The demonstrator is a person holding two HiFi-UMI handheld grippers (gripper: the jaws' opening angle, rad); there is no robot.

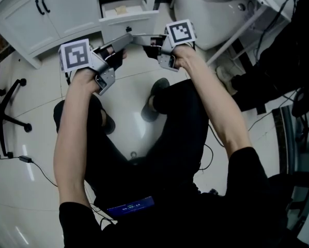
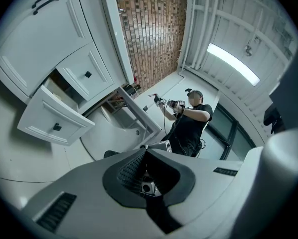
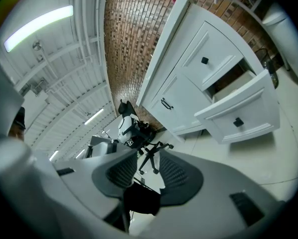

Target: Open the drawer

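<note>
The white cabinet has its lower drawer pulled out, with something pale lying inside. That open drawer also shows in the left gripper view and in the right gripper view, a black square knob on its front. The drawer above it is closed. Both grippers hang in the air just in front of the open drawer, tips pointing at each other and touching nothing. My left gripper has its pads together. On my right gripper a narrow gap separates the pads, nothing in it.
A white bathtub stands right of the cabinet. A black office chair is at the left, with cables on the tiled floor. My feet are below the grippers. Another person stands further back in the room.
</note>
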